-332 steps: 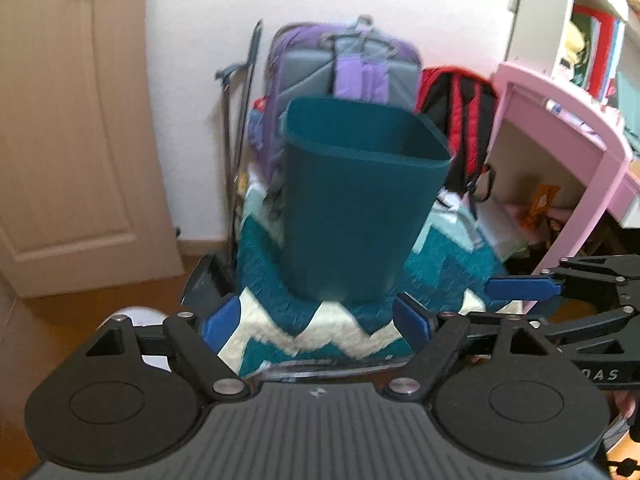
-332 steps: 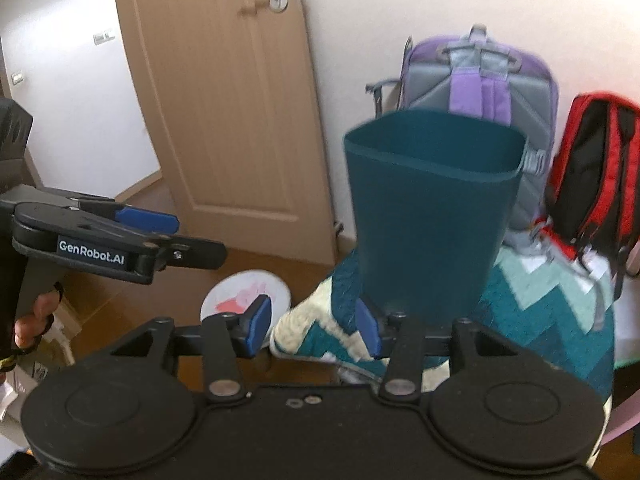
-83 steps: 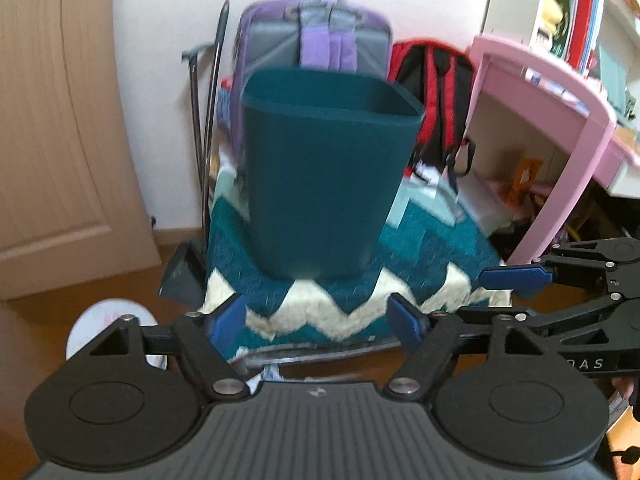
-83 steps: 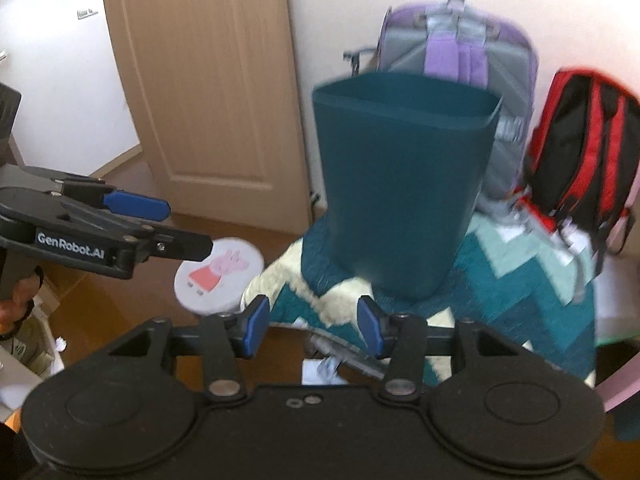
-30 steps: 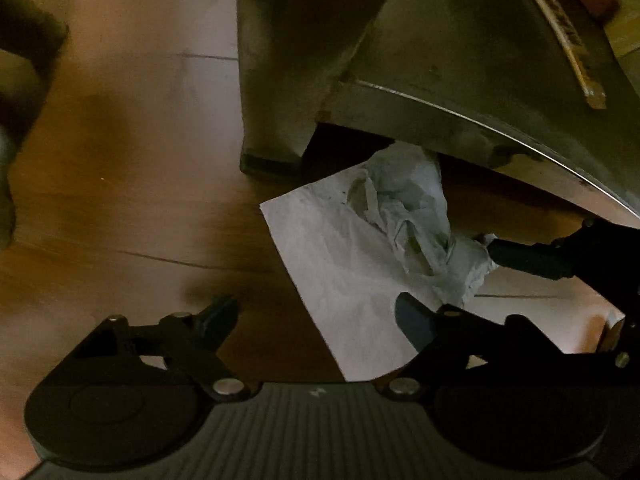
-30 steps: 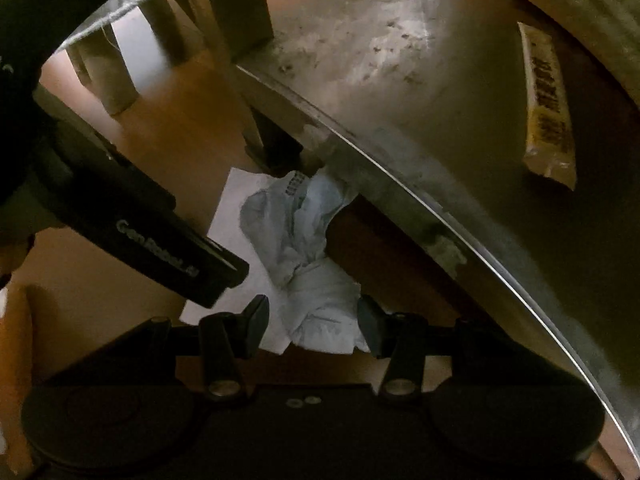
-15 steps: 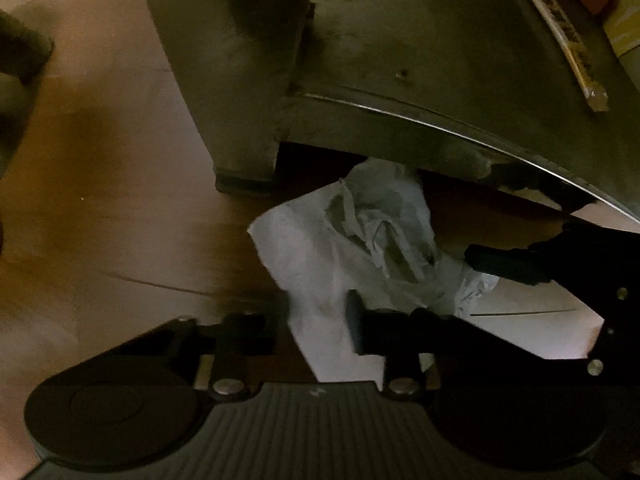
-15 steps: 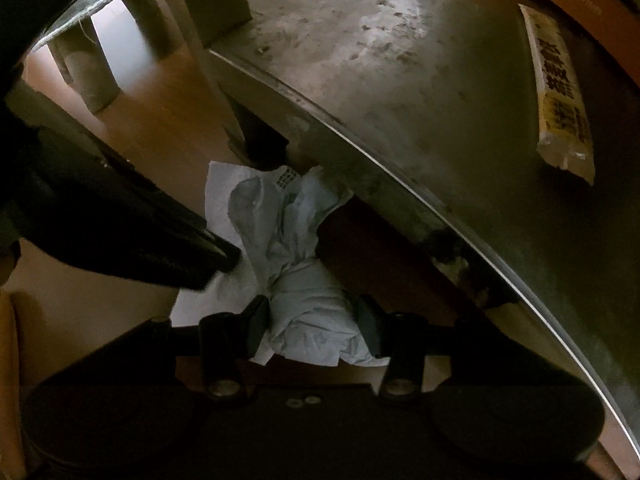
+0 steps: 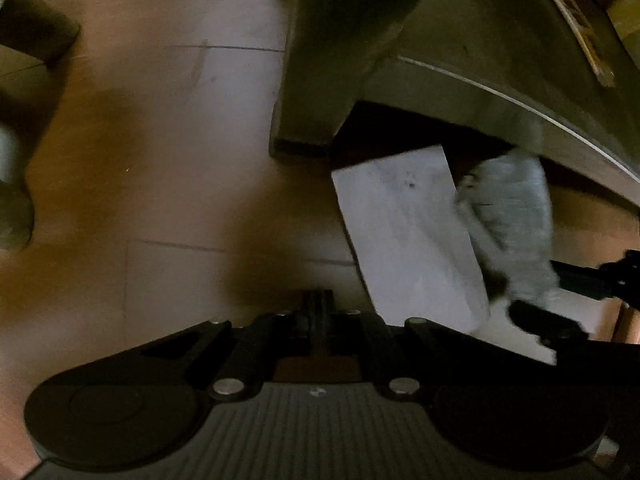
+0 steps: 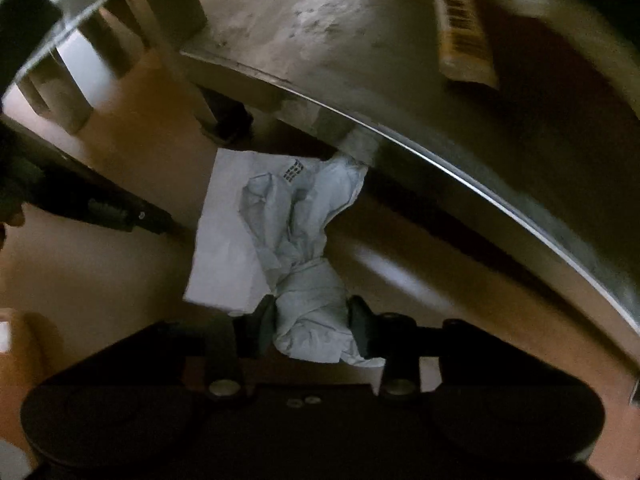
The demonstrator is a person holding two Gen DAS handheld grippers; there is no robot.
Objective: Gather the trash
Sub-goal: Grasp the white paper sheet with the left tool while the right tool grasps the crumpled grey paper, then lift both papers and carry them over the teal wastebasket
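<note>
Right claw: jaws closing around the near end of the crumpled paper wad, wad sitting between the pads; full clamp not confirmable yet.
Left claw: jaws pressed together on nothing, pointing down at bare wooden floor.
Key relation: wad is lying dead ahead of the right claw, its long axis running away from the jaws toward the low platform edge; right hand is the nearer one by far, left claw is sitting off to the wad's left, beside the sheet.
Flat sheet: lying flat on the floor under and just left of the wad, touching it; looking like the next pickup for the left claw.
Far end of wad: tucking under the platform edge, so pulling back rather than straight up is looking safer.
Containers: none showing in either view; bin contents unknown.
Wrapper: lying on the platform top, well apart from both claws.
</note>
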